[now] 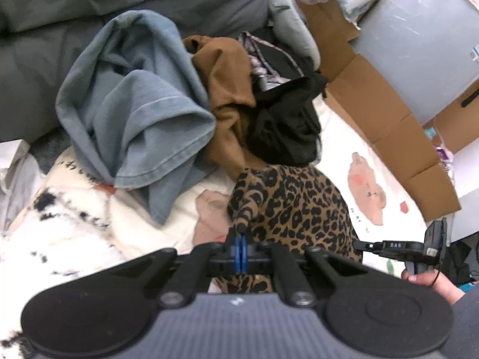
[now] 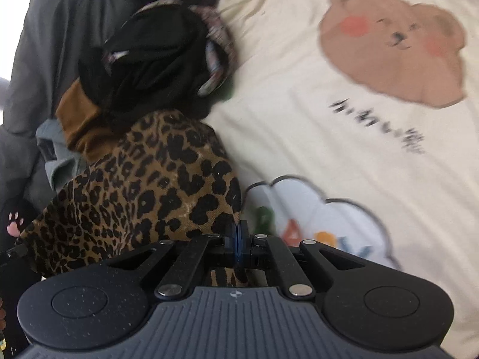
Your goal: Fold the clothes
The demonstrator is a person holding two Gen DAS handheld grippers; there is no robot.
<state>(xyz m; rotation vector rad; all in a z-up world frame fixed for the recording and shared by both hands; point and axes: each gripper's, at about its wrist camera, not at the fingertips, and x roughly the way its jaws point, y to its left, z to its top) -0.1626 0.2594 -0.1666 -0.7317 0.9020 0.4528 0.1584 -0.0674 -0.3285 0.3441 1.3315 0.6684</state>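
Fingers clenched on both sides: your left gripper (image 1: pixel 240 236) pinches the leopard-print garment (image 1: pixel 293 206), your right gripper (image 2: pixel 238 233) nips its edge, near the clothes pile (image 1: pixel 167 101) on the bear-print blanket (image 2: pixel 344 137).

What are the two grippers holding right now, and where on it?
Both hold the leopard-print garment: left gripper pinches a bunched edge, right gripper another edge.

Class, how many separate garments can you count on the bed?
5, perhaps more underneath: leopard garment held nearest by both grippers, blue garment left, brown garment centre, black garment right, patterned garment behind.
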